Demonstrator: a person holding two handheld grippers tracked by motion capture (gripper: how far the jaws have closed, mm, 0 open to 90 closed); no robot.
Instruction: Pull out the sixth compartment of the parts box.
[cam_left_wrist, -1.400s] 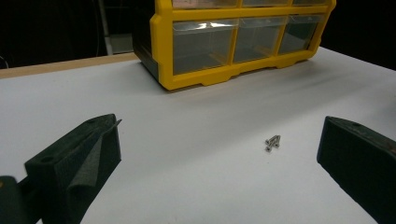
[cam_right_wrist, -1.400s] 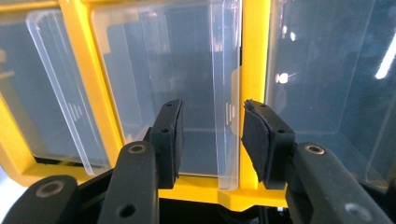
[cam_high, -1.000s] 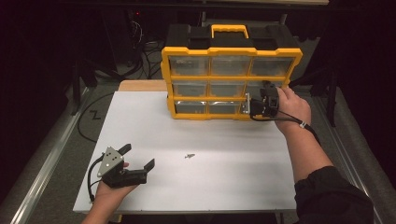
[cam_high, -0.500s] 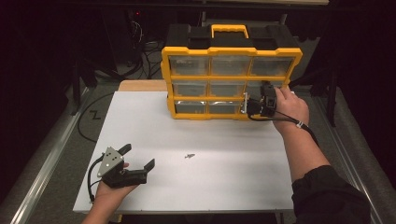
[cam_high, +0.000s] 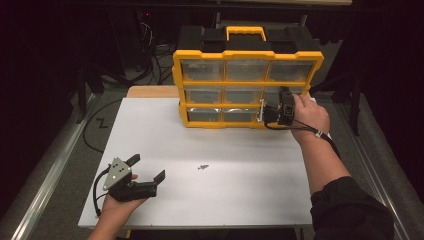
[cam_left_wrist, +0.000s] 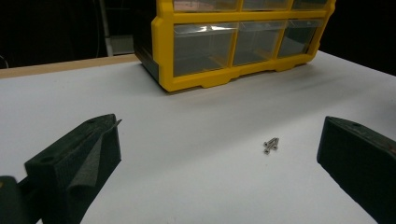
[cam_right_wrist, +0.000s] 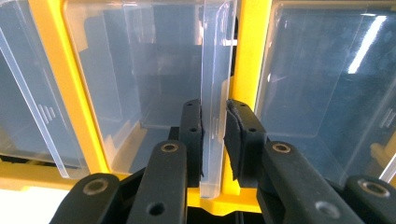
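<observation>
Jaws of our right gripper, just closing, are pinching the clear plastic drawer front in the bottom row of the yellow organiser cabinet; our left gripper is resting wide open and empty on the white tabletop.

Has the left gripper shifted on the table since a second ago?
No. In the high view the left gripper lies at the same spot near the table's front left corner, just as far from the small screws, jaws open.
</observation>
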